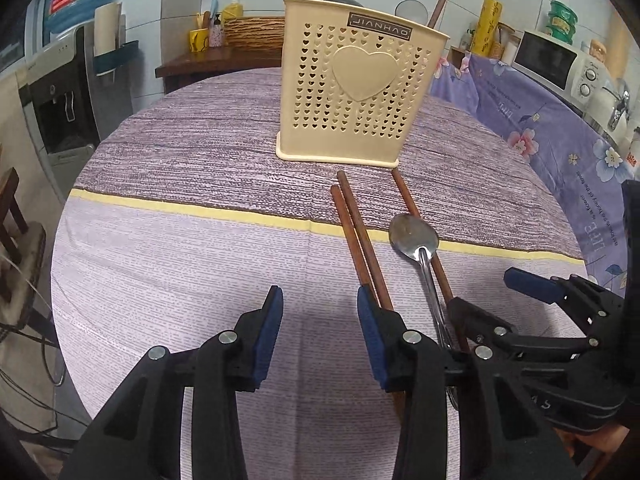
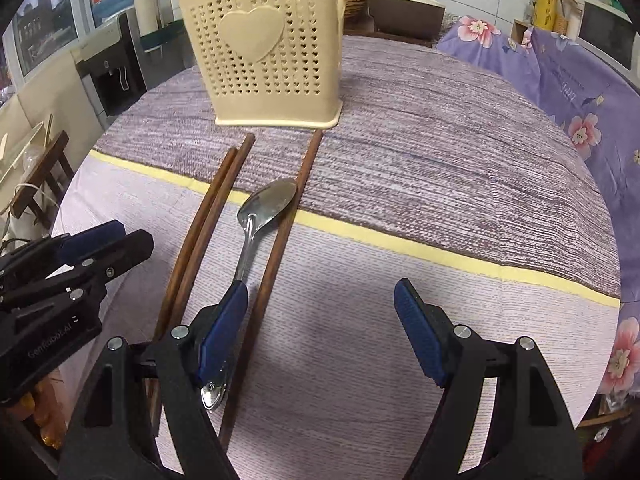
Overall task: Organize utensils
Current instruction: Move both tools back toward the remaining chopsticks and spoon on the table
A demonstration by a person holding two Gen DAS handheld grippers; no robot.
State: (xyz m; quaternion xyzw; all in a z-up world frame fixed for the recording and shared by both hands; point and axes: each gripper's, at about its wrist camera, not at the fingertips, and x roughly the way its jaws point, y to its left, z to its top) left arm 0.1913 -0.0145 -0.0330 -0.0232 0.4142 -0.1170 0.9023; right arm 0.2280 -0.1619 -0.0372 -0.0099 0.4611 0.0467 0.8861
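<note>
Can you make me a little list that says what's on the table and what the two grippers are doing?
table cover: striped purple cloth
holder: cream, heart holes, upright
chopsticks: three loose on the cloth, a pair and a single
spoon: metal, lying between them
left gripper: open, nothing between its pads
right gripper: open, empty

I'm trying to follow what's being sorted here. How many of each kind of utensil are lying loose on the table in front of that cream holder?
Chopsticks: 3, brown wood, two side by side and one apart.
Spoon: 1, metal, lying between them.
Total: 4 loose utensils.
</note>
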